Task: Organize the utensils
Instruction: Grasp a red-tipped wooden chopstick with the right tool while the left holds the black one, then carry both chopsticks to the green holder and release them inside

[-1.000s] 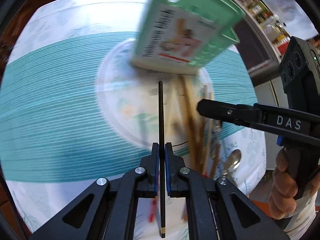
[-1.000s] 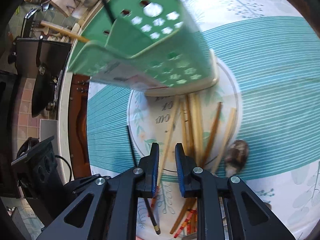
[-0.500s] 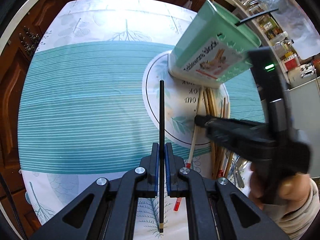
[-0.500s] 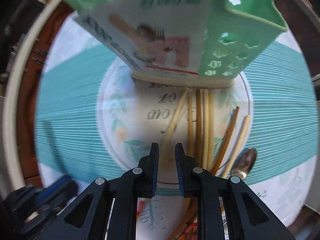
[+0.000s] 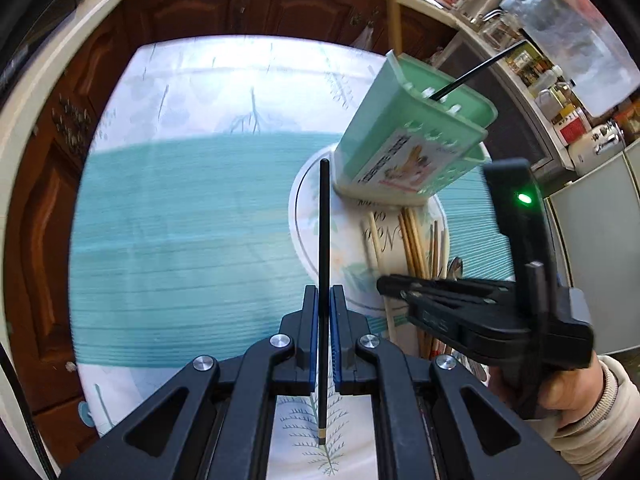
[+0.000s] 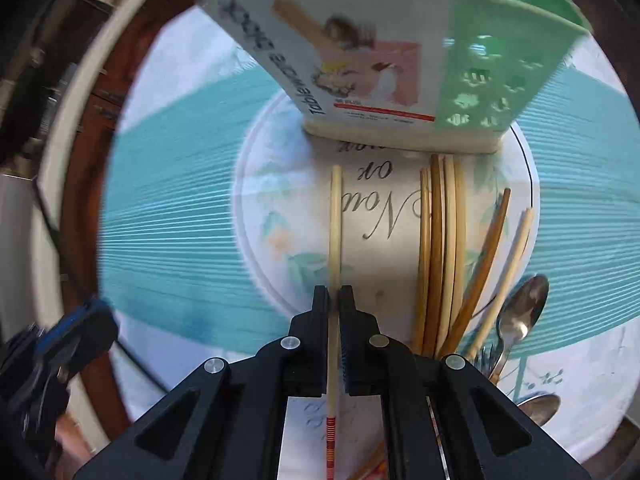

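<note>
My left gripper (image 5: 324,294) is shut on a black chopstick (image 5: 323,232) that points forward above the table. My right gripper (image 6: 334,294) is shut on a pale wooden chopstick (image 6: 335,220) with a red-banded end, low over the round placemat (image 6: 280,208). The right gripper also shows in the left wrist view (image 5: 386,282). The green utensil holder (image 5: 412,144) stands on the placemat with a black chopstick and a wooden one in it; it fills the top of the right wrist view (image 6: 400,40). Several wooden chopsticks (image 6: 440,240) lie beside the held one.
Spoons (image 6: 520,316) lie at the right of the chopstick pile. The table carries a teal-striped cloth (image 5: 180,232). Brown cabinets (image 5: 240,8) stand behind it, and a counter with jars (image 5: 560,92) at the far right.
My left gripper has pulled back and up with the black chopstick, so the holder looks farther away. My right gripper has dropped onto the pale chopstick and shut on it.
</note>
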A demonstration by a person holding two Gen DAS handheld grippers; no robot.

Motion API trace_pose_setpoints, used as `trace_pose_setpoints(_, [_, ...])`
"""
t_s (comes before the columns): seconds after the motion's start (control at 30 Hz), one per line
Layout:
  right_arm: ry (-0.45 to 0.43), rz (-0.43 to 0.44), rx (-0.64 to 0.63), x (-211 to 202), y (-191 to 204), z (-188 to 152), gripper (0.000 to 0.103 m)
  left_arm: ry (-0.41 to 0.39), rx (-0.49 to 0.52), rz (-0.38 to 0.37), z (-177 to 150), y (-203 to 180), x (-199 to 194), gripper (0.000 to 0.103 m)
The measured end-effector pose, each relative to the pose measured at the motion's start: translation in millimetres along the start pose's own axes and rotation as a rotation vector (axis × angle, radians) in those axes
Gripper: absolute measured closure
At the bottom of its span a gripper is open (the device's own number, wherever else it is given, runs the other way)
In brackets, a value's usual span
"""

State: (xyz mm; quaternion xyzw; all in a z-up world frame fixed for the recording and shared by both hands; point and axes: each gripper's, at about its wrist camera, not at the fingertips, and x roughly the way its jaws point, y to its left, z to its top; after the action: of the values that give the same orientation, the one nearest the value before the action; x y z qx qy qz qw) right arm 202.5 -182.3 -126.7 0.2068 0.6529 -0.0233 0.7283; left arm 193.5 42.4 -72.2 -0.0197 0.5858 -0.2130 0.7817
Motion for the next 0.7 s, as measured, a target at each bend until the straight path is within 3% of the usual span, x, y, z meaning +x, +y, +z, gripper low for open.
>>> trace_pose_setpoints(0.1, [-0.065,0.108,0.003,-23,-3,-9,0.099,-0.053,0.036,0.010,7,-15,-15,0.100])
trace_pose_setpoints(0.23, [-0.231,0.198,-0.050,-74,-2,-16,0.099,-0.150,0.066,0.016,22,-36,-44,0.100])
trace_pose_setpoints(0.47, [-0.636,0.216,-0.170,-190,1,-12,0.099,-0.318,0.112,0.048,60,-76,-99,0.100])
trace_pose_setpoints(0.7, [-0.830,0.238,-0.197,-263,4,15,0.099,-0.398,0.128,0.068,94,-104,-145,0.100])
